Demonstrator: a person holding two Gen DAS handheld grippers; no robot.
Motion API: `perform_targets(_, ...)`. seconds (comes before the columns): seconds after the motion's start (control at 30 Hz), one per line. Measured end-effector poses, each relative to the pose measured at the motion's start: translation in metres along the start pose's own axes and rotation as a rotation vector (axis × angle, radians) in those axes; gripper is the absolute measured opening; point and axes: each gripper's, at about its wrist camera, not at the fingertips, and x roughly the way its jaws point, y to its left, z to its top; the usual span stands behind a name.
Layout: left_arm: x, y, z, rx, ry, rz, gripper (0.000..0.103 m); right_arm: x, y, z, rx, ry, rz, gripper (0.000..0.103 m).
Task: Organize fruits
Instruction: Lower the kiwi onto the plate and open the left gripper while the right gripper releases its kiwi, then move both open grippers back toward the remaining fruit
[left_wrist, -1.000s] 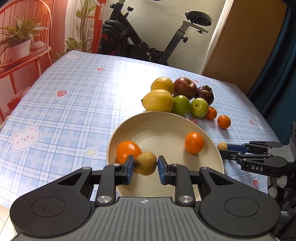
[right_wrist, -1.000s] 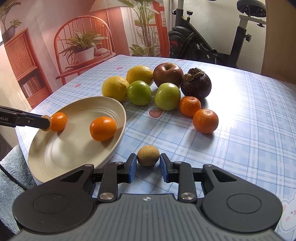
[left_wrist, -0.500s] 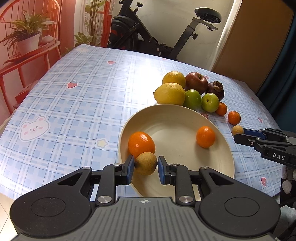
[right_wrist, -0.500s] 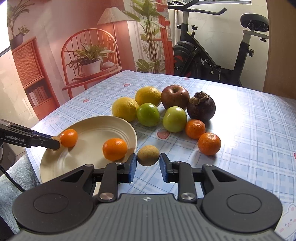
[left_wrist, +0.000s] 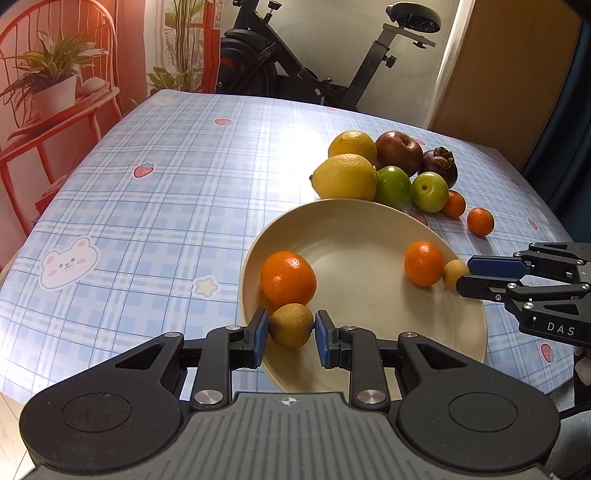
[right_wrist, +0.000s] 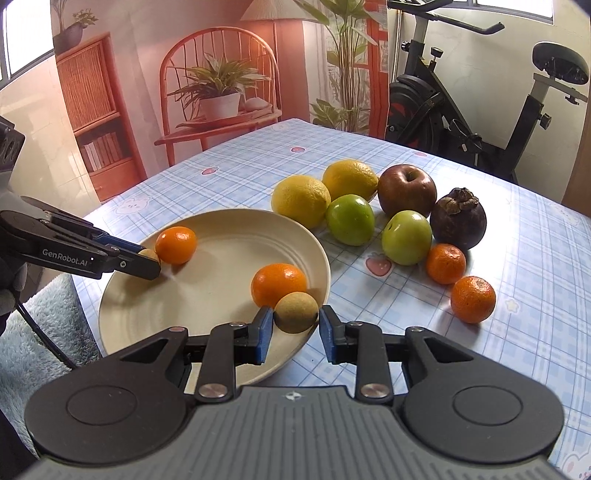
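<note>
In the left wrist view, lower centre, the left gripper has its blue pads clamped on a small brown fruit that sits over the near rim of the cream plate. Just above it in the frame a large orange rests on the plate, touching or nearly touching the brown fruit. At the right of the plate lies a smaller orange, and at the frame's right edge the right gripper comes in, its tips closed on a pale tan fruit right beside that orange.

In the right wrist view the tan fruit sits bottom centre between the blue pads of the right gripper, the jaws clamped on it over the plate's rim, with an orange just behind it. At middle left the left gripper reaches over the plate with the brown fruit in its tips, next to the other orange.

Farther back on the blue checked tablecloth, right of centre, the rest of the fruit is bunched together: two tangerines, two green apples, two lemons, a red apple and a dark mangosteen

At the top of the frame stand an exercise bike and a red chair with a potted plant
</note>
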Motion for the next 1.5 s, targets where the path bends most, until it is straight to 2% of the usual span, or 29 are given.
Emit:
perform_targets(0.33,-0.009,0.0,0.004,-0.027,-0.054,-0.007,0.03,-0.011,-0.008,0.002,0.03,-0.042,-0.039,0.031)
perform_targets(0.73,-0.015,-0.012,0.034,-0.048,-0.142,-0.004,0.03,-0.033,-0.057,0.001,0.165,-0.116,-0.161,0.031)
perform_targets(0.97,-0.007,-0.04,0.06,-0.02,-0.177,-0.034,0.03,-0.037,-0.074,-0.007,0.149,-0.13,-0.234,0.031)
perform_targets(1.07,0.0,-0.056,0.07,-0.004,-0.188,-0.056,0.03,-0.034,-0.079,-0.01,0.109,-0.131,-0.273,0.035)
perform_targets(1.2,0.014,-0.074,0.08,-0.004,-0.182,-0.078,0.03,-0.026,-0.091,-0.014,0.099,-0.137,-0.265,0.044)
perform_targets(1.5,0.037,-0.106,0.092,0.074,-0.168,-0.086,0.03,-0.001,-0.104,-0.014,0.103,-0.135,-0.199,0.046)
